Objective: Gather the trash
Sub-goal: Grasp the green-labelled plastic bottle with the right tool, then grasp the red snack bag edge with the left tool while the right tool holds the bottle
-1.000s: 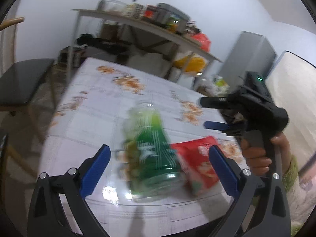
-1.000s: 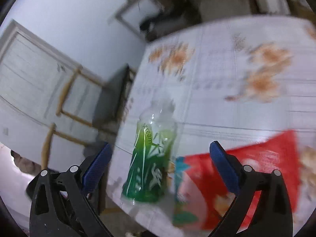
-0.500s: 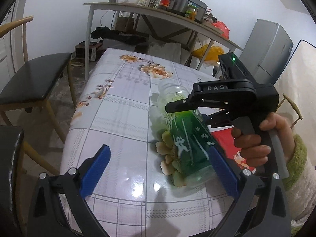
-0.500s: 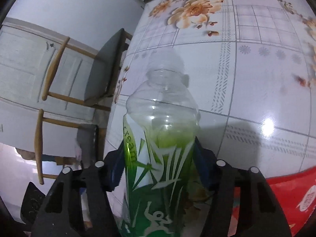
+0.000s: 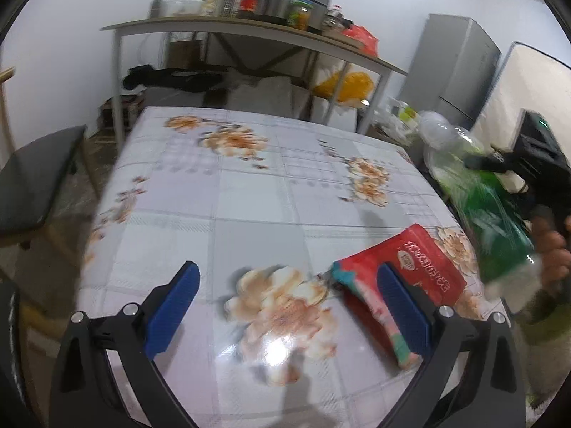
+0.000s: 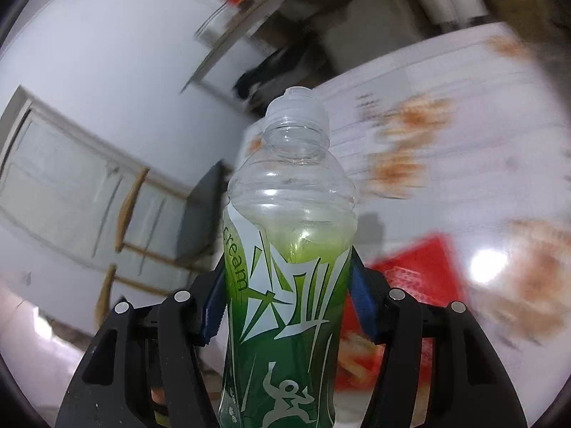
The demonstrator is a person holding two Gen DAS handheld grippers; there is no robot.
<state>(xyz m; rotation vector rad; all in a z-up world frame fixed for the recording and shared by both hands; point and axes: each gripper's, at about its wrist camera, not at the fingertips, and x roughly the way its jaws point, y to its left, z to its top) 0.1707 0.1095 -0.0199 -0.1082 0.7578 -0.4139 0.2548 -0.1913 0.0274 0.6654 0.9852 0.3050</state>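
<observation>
A clear plastic bottle with a green label (image 6: 285, 285) is clamped between the blue pads of my right gripper (image 6: 287, 306), lifted off the table. In the left wrist view the bottle (image 5: 478, 199) is held in the air beyond the table's right edge. A red snack packet (image 5: 403, 271) lies flat on the floral tablecloth (image 5: 249, 199); it also shows in the right wrist view (image 6: 410, 278). My left gripper (image 5: 285, 306) is open and empty, low over the near table edge, its right finger (image 5: 403, 314) over the packet's near end.
A dark-seated wooden chair (image 5: 32, 178) stands left of the table. A cluttered shelf table (image 5: 249, 28) stands against the far wall, with a grey fridge (image 5: 453, 71) at the right. A white door (image 6: 71, 185) is in the right wrist view.
My right gripper closed on the bottle, lifted it off the table and carried it to the right. My left gripper shifted right toward the red packet.
</observation>
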